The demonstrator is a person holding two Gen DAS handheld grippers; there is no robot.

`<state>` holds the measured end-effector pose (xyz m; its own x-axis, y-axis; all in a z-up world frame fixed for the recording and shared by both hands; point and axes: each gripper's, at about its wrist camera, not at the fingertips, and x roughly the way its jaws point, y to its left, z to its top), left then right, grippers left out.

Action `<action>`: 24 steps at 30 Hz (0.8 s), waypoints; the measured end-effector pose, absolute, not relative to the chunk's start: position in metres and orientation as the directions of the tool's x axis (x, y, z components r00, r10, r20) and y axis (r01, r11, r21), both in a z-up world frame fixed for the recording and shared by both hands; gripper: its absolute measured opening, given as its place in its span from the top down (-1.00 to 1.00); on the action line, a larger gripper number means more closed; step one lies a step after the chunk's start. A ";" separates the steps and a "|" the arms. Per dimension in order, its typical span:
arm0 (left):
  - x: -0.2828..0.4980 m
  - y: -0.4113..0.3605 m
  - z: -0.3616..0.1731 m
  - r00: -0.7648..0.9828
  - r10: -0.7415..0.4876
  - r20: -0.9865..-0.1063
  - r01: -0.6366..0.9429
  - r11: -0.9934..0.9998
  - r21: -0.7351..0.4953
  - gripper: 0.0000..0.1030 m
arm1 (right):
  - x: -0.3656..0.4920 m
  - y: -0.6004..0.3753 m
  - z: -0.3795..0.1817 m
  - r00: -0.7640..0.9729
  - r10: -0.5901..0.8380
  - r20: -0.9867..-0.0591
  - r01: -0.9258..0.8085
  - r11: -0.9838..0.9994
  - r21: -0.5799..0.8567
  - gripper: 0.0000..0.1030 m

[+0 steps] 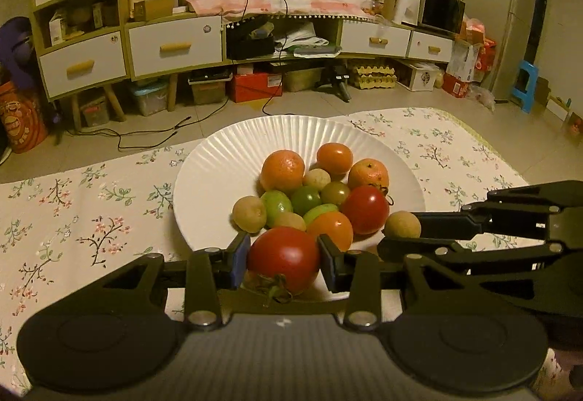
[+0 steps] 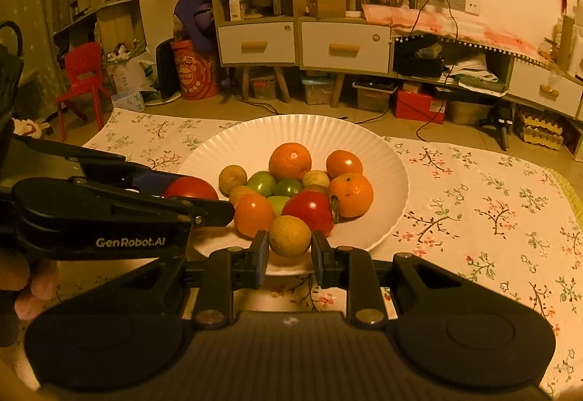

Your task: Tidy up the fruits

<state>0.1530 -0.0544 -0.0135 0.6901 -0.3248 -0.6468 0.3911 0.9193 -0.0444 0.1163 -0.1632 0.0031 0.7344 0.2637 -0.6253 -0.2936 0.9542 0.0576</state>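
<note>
Both hands are loaded at the near edge of the plate point(image 1: 218, 160). The left gripper point(image 1: 282, 260) has its fingers point(image 1: 238, 257) clamped on a red tomato point(image 1: 284, 259), held at the plate's near rim. The right gripper point(image 2: 289, 242) pinches a small tan fruit point(image 2: 289, 236), fingers narrow, also at the near rim. The pile of oranges, green fruits and tomatoes sits in the plate's middle. My read: that tomato is soft and smooth-skinned, so grip across its widest part, gently. The tan one looks light and firmer, likely to roll.
</note>
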 end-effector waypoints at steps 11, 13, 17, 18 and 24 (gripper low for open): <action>0.125 -0.044 0.006 0.704 -0.286 -0.650 0.318 0.945 -0.071 -0.46 | 0.102 -0.170 0.021 0.750 0.238 -0.617 -0.266 0.963 0.048 0.06; 0.115 -0.041 0.009 0.708 -0.265 -0.655 0.290 0.954 -0.072 -0.62 | 0.096 -0.171 0.023 0.752 0.225 -0.620 -0.256 0.966 0.039 -0.04; 0.097 -0.036 0.013 0.694 -0.239 -0.680 0.252 0.964 -0.081 -0.71 | 0.087 -0.171 0.030 0.740 0.187 -0.646 -0.224 0.974 0.025 -0.09; 0.091 -0.035 0.014 0.692 -0.232 -0.683 0.240 0.967 -0.085 -0.74 | 0.085 -0.169 0.031 0.738 0.175 -0.652 -0.218 0.976 0.016 -0.13; 0.066 -0.026 0.021 0.674 -0.153 -0.723 0.127 0.988 -0.091 -0.86 | 0.067 -0.156 0.041 0.728 0.117 -0.675 -0.196 0.980 -0.043 -0.42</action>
